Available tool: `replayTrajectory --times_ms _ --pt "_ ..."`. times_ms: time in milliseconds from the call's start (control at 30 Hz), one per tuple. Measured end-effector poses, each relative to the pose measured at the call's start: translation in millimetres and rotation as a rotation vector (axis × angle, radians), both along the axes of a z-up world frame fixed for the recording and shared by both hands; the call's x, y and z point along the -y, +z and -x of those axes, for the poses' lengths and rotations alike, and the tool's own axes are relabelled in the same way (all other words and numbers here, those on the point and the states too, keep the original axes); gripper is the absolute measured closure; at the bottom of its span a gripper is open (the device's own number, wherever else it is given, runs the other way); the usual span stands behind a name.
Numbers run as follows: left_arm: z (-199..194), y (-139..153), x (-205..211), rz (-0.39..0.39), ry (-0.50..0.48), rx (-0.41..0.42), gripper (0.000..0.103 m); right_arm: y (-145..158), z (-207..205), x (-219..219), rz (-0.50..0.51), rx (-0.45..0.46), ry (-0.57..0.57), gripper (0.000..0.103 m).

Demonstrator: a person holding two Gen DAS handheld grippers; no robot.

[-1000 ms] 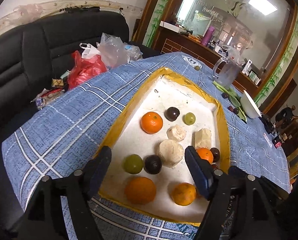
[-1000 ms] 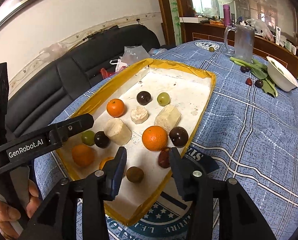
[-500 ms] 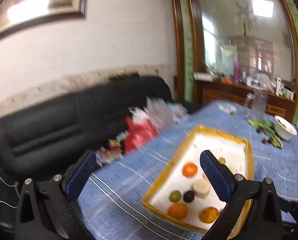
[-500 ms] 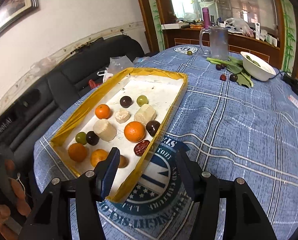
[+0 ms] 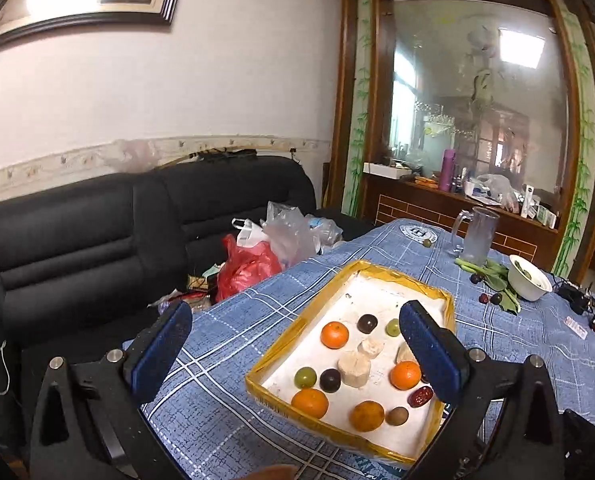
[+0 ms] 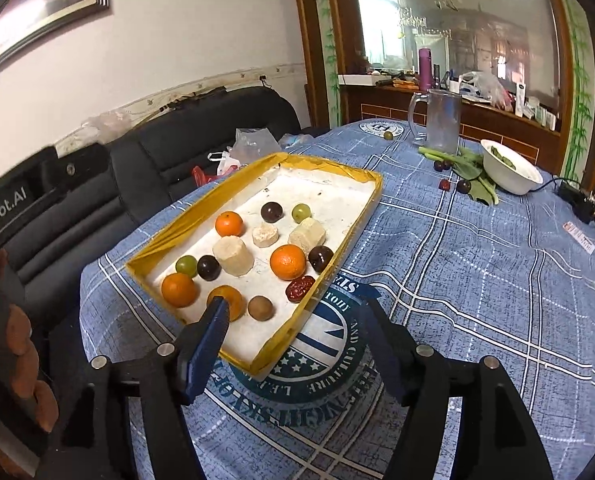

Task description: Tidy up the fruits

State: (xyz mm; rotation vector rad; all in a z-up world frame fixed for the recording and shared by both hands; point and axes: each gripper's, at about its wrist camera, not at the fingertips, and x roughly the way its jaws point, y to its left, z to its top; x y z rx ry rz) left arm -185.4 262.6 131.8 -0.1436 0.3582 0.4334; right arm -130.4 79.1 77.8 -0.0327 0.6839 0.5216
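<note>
The yellow-rimmed tray [image 6: 371,176] of fruits sits on the blue checked bench [image 6: 477,280], near its sofa-side edge. The left gripper [image 5: 295,348] hangs above that edge with its jaws spread wide and empty; the tray lies ahead, mostly between them in the left wrist view. The right gripper [image 6: 293,338] hovers over the tray's near corner, jaws opening with nothing pressed between them. An orange [image 6: 231,299] lies just behind its left fingertip [image 6: 217,312], and a brown fruit [image 6: 260,308] and a red date [image 6: 299,289] lie ahead.

Yellow-rimmed white tray [image 6: 367,176], orange mandarins [image 6: 287,261], blue checked tablecloth [image 6: 477,272] (white lines), black sofa [image 5: 81,240], perhaps leather.
</note>
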Motion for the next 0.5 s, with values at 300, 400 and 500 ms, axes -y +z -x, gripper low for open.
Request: replayTrajectory --times_ms 300,400,500 --pt "-16 -20 11 0.021 -0.048 -0.124 0.000 -11 -7 -7 0.050 -0.032 -0.010 0.026" --pt "-19 -26 13 0.028 -0.055 -0.149 0.000 -15 -12 -11 0.069 -0.048 -0.022 0.026" --pt "-21 -30 13 0.027 -0.063 -0.166 0.000 -17 -14 -16 0.088 -0.055 -0.024 0.026"
